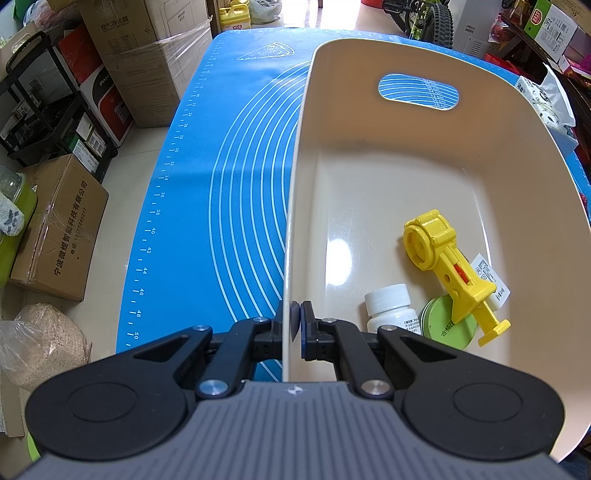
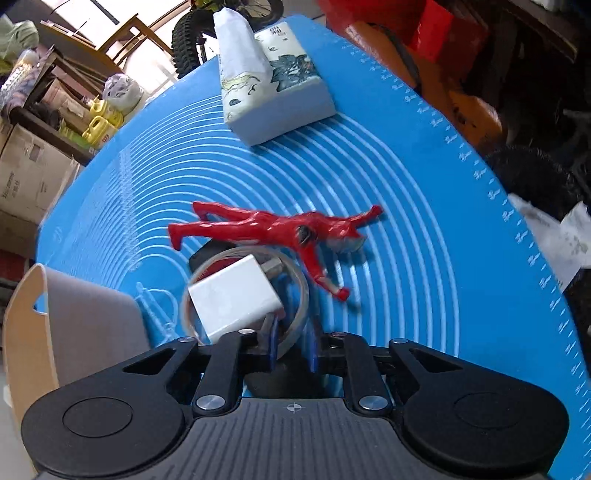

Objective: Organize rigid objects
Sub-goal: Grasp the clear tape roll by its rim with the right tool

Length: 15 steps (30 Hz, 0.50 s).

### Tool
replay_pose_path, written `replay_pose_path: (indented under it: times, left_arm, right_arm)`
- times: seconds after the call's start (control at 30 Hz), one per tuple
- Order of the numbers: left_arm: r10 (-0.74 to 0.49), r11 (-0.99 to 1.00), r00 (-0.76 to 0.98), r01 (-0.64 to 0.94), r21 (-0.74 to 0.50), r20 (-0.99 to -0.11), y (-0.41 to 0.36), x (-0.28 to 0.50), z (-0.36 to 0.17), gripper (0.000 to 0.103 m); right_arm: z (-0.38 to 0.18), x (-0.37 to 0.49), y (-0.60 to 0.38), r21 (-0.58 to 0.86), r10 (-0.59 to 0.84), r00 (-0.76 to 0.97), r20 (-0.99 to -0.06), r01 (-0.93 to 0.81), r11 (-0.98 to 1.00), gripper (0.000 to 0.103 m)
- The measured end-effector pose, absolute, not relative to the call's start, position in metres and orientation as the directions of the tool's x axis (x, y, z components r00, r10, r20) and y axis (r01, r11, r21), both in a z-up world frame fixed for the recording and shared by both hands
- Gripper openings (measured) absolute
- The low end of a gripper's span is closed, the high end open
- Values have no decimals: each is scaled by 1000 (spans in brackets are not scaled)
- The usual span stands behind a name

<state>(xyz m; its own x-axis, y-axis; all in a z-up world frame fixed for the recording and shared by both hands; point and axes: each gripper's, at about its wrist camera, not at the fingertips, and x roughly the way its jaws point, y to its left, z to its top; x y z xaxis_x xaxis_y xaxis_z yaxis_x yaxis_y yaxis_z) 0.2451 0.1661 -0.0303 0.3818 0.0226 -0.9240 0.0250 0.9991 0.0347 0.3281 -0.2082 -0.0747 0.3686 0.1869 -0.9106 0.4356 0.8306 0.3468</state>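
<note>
My left gripper [image 1: 295, 319] is shut on the left wall of a beige plastic bin [image 1: 424, 155]. In the bin lie a yellow toy [image 1: 448, 269], a white pill bottle [image 1: 391, 306] and a green round tin [image 1: 443, 323]. My right gripper [image 2: 293, 345] is part open around the rim of a clear tape roll [image 2: 295, 284] on the blue mat [image 2: 406, 258]. A white charger [image 2: 236, 295] rests inside the roll. A red action figure [image 2: 280, 229] lies just beyond. The bin also shows at the lower left of the right wrist view [image 2: 26, 325].
A tissue pack [image 2: 277, 88] lies at the mat's far end. Clear eyeglasses [image 2: 155, 306] lie between the bin and the tape roll. Cardboard boxes [image 1: 59, 229] and a black cart [image 1: 48, 110] stand on the floor left of the table. A bicycle wheel [image 1: 441, 22] stands behind.
</note>
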Motion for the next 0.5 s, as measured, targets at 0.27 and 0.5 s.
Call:
replay_pose_path:
  times: [0.27, 0.5]
  left_arm:
    - [23, 999, 382, 25, 35, -924, 166, 245, -30, 7]
    - [31, 999, 381, 25, 44, -924, 164, 246, -32, 8]
  right_arm:
    - [-100, 326, -232, 399, 244, 346, -906, 503, 767, 19]
    - [-103, 320, -235, 453, 270, 411, -871, 455, 767, 18]
